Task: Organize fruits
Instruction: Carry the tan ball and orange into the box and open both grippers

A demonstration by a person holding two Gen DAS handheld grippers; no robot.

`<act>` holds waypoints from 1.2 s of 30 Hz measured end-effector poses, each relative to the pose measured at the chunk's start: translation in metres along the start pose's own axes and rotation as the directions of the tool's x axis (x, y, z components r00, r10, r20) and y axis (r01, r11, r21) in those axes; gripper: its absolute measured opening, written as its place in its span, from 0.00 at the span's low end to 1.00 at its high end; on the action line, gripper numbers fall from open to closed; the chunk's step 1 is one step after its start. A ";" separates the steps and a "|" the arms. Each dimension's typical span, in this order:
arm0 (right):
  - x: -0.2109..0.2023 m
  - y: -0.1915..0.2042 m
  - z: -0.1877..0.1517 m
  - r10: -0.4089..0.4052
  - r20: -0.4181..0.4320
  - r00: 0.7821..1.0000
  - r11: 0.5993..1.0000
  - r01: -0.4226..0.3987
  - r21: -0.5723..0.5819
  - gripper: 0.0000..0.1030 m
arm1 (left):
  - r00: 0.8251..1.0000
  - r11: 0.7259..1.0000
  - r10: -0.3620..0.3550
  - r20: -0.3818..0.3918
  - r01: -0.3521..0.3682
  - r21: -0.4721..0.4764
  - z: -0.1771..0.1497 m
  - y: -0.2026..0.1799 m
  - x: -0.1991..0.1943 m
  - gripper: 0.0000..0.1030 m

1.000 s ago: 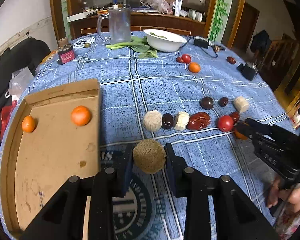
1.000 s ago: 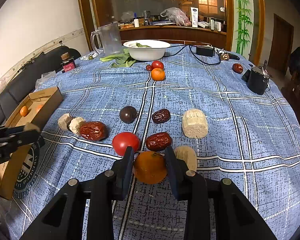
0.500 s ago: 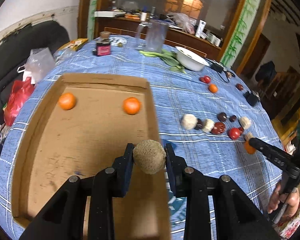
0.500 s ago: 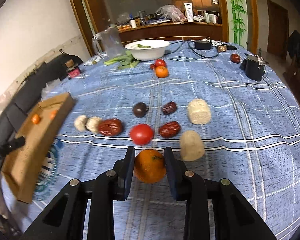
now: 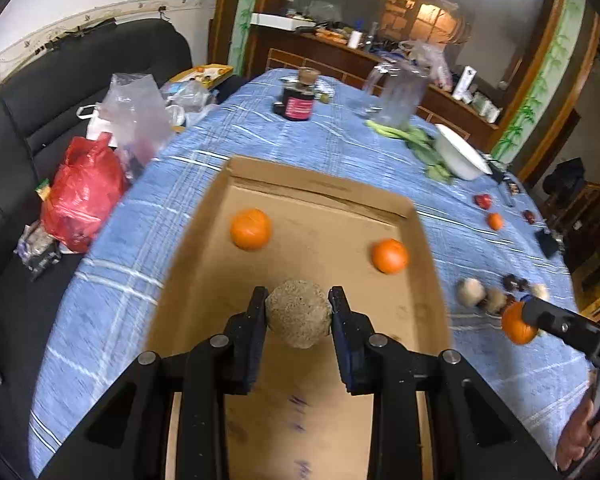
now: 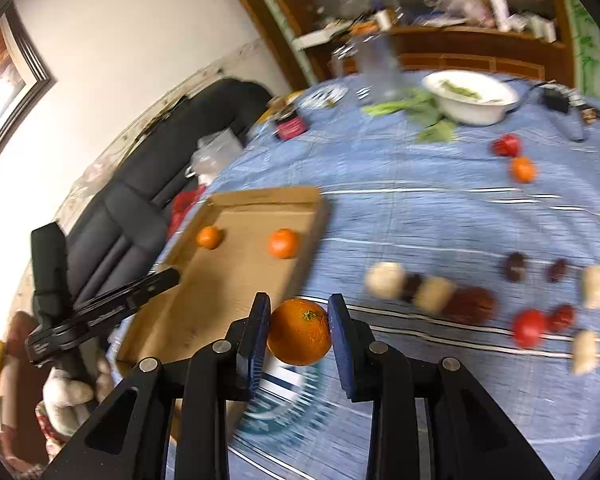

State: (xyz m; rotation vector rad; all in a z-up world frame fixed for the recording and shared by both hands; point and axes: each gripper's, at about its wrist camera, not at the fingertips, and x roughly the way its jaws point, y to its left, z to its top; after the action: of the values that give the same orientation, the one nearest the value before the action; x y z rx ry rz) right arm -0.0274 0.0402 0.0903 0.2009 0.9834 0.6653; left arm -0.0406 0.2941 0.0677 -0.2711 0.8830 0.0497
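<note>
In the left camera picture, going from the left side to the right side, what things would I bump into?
Red plastic bag → left orange in the cardboard tray → rough tan ball in the left hand-held gripper → right orange in the tray → orange held by the right hand-held gripper.

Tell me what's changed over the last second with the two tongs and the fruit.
The left tongs carried the rough brown ball from the tablecloth to over the cardboard tray. The right tongs lifted the orange from the fruit cluster toward the tray. Both grips stayed shut; the two oranges in the tray stayed.
</note>
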 end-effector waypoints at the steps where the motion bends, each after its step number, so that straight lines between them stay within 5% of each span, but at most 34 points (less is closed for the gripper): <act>1: 0.011 0.006 0.004 0.004 -0.014 1.000 1.000 -0.004 -0.004 0.32 | 1.000 1.000 0.009 -0.008 -0.009 0.001 0.004 0.004 0.005 0.29; 17: 0.127 0.045 0.031 -0.035 -0.129 0.991 0.999 0.030 -0.037 0.32 | 0.984 0.994 0.109 -0.139 -0.106 0.024 0.019 0.027 0.056 0.29; 27: 0.126 0.040 0.029 -0.019 -0.122 0.992 1.000 0.018 -0.007 0.34 | 0.985 0.994 0.108 -0.138 -0.110 -0.008 0.020 0.030 0.053 0.39; 36: 0.082 0.035 0.018 0.021 -0.056 0.998 1.000 -0.020 0.003 0.35 | 0.996 0.996 0.077 -0.047 -0.079 -0.050 0.010 0.028 0.006 0.60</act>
State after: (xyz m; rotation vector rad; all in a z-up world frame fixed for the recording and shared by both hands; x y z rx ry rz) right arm 0.0035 0.1197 0.0585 0.1955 1.0372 0.6916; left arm -0.0333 0.3233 0.0633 -0.2872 0.9379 0.1400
